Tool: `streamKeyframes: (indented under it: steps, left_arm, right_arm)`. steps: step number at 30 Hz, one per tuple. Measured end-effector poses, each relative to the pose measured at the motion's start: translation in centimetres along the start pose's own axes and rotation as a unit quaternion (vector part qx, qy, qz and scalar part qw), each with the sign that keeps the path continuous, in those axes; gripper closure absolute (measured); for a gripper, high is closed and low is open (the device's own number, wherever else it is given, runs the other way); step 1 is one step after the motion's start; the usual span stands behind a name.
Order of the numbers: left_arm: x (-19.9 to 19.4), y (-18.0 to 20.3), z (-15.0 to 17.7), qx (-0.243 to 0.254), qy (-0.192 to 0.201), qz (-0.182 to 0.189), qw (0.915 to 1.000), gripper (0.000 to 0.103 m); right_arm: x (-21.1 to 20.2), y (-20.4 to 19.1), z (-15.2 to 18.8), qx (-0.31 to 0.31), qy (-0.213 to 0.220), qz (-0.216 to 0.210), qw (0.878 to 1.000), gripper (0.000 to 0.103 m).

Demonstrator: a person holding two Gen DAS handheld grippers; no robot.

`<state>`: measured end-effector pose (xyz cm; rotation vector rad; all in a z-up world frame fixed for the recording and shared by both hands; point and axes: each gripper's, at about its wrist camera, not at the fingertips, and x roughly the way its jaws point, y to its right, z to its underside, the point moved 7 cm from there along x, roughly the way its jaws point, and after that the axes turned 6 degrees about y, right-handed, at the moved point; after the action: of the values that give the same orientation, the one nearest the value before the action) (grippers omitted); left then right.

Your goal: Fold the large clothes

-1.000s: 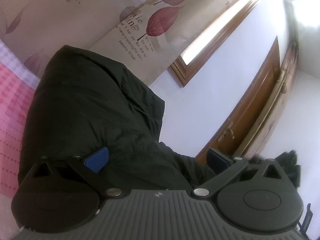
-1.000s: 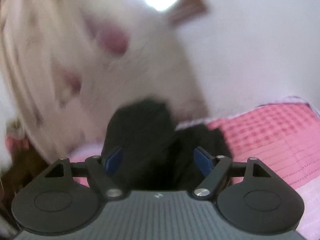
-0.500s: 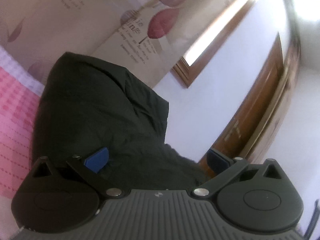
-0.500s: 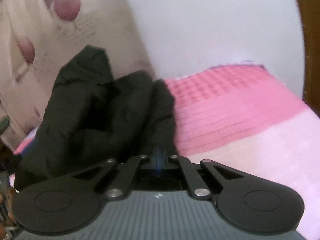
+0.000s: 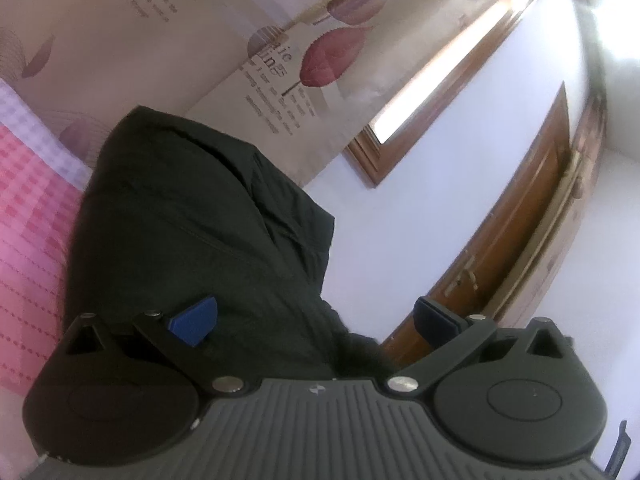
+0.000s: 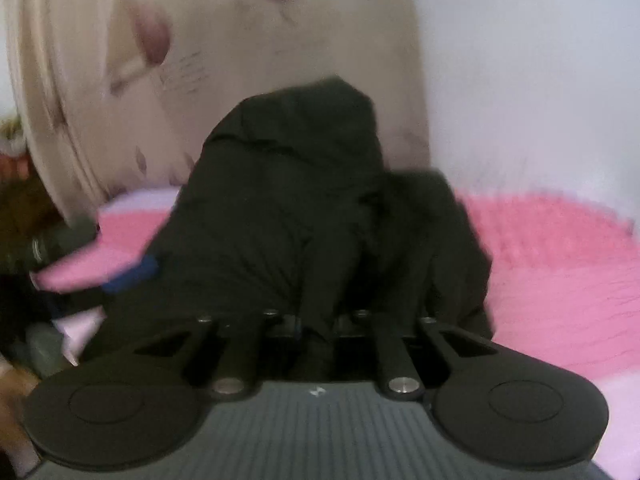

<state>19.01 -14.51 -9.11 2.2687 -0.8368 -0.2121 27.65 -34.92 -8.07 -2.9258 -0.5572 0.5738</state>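
A large black jacket (image 5: 192,216) lies bunched on a pink bed (image 5: 28,216). My left gripper (image 5: 316,320) is open, its blue pads wide apart, with the jacket's edge lying between and below them. In the right wrist view the same jacket (image 6: 288,208) rises in a heap on the bed (image 6: 560,272). My right gripper (image 6: 318,324) is shut on a fold of the jacket, the fabric pinched between the jaws. The left gripper's blue pad (image 6: 132,272) shows at the jacket's left edge, blurred.
A beige curtain with red leaf prints (image 5: 280,60) hangs behind the bed. A wooden-framed window (image 5: 440,80) and a wooden door (image 5: 520,220) are on the white wall. Dark clutter (image 6: 24,240) sits off the bed's left side.
My right gripper went from open to shut on the jacket and has swung with it. My left gripper stayed open and shifted only slightly.
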Motion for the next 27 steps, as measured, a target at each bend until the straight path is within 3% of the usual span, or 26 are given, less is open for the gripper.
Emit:
streamKeyframes:
  steps: [2,6,10,12,14,16,17,18,20,25,26,27]
  left_arm:
    - [0.0,0.1,-0.3,-0.003,0.005,0.004,1.0,0.0]
    - [0.6,0.2,0.4,0.014,-0.007,-0.001,0.9999,0.0]
    - [0.8,-1.3,1.5,-0.003,-0.014,-0.022,0.9996,0.0]
    - [0.6,-1.8,1.6,-0.014,-0.011,-0.026,0.9995,0.0]
    - [0.8,-2.0,1.9,-0.008,-0.019,-0.034,0.9992,0.0]
    - [1.0,-2.2,2.1,-0.012,-0.021,-0.039,0.9989,0.0]
    - [1.0,-2.3,2.1,-0.017,-0.019,-0.039,0.9989,0.0]
    - [1.0,-2.4,2.2,-0.019,-0.018,-0.042,0.9988,0.0]
    - [1.1,-2.8,2.3,-0.025,-0.021,-0.049,0.9982,0.0]
    - [1.7,-4.0,3.1,-0.056,-0.045,-0.06,0.9956,0.0]
    - [1.8,-4.1,3.1,-0.061,-0.046,-0.061,0.9952,0.0]
    - [1.8,-4.3,3.0,-0.064,-0.044,-0.062,0.995,0.0]
  right_arm:
    - [-2.5,1.4,-0.5,0.034,0.039,0.008,0.999,0.094]
    - [-3.2,6.2,2.9,0.122,0.043,0.042,0.991,0.095]
    - [-4.2,8.7,4.2,0.216,0.089,0.012,0.972,0.095]
    - [-4.5,8.7,3.7,0.215,0.101,0.018,0.971,0.094]
    - [-4.1,7.8,3.0,0.143,0.085,0.056,0.984,0.092]
    - [-4.3,7.6,2.6,0.082,0.073,0.094,0.989,0.078]
    - [-4.1,7.7,2.6,0.061,0.072,0.115,0.989,0.058]
    - [-3.9,8.0,2.7,0.044,0.07,0.136,0.987,0.031]
    - [-3.3,9.2,3.0,0.032,0.067,0.16,0.984,0.002]
    - [-0.1,12.0,4.7,0.135,0.004,0.083,0.987,0.001]
    - [0.2,12.3,5.1,0.166,-0.01,0.063,0.984,0.003]
    - [0.7,12.6,5.7,0.203,-0.021,0.038,0.978,0.013]
